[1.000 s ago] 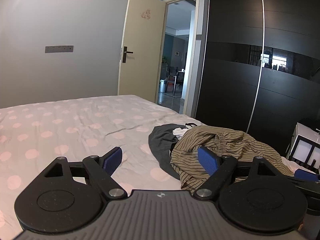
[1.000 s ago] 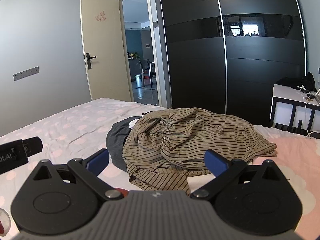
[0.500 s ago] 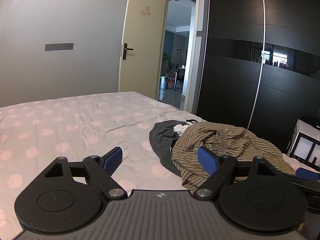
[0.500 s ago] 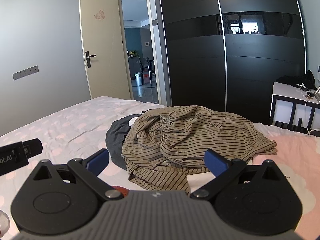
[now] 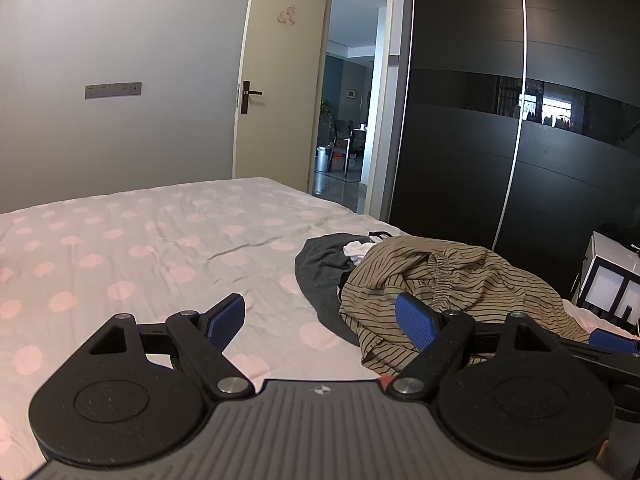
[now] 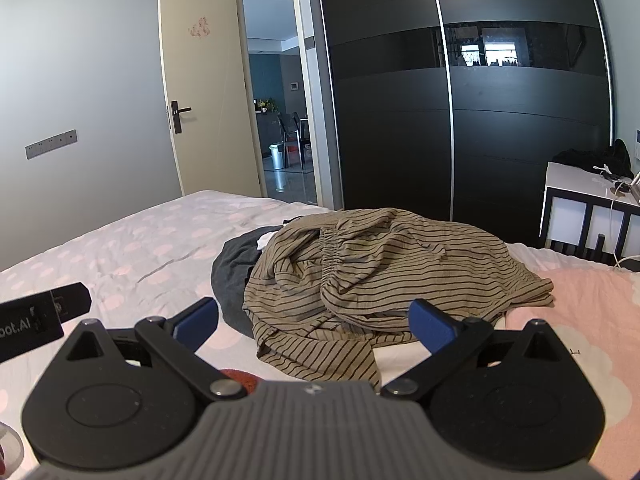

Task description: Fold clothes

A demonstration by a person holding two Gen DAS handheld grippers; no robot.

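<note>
A polka-dot bed (image 5: pixel 120 248) is seen, on which a crumpled striped garment (image 6: pixel 384 264) is heaped over a dark grey garment (image 5: pixel 320 276), with what may be a white item (image 5: pixel 356 249) between. The left gripper (image 5: pixel 320 322) and right gripper (image 6: pixel 314 322) are held wide apart, empty, near the heap.

1. Left wrist cam sits low over the bed (image 5: pixel 120 248), looking out past our left claw (image 5: pixel 320 322) toward the open door (image 5: pixel 276 92).
2. Right wrist cam faces the same way, nearer the wardrobe (image 6: pixel 460 120).
3. Both views share the striped clothes pile (image 6: pixel 392 264), door and wardrobe.
</note>
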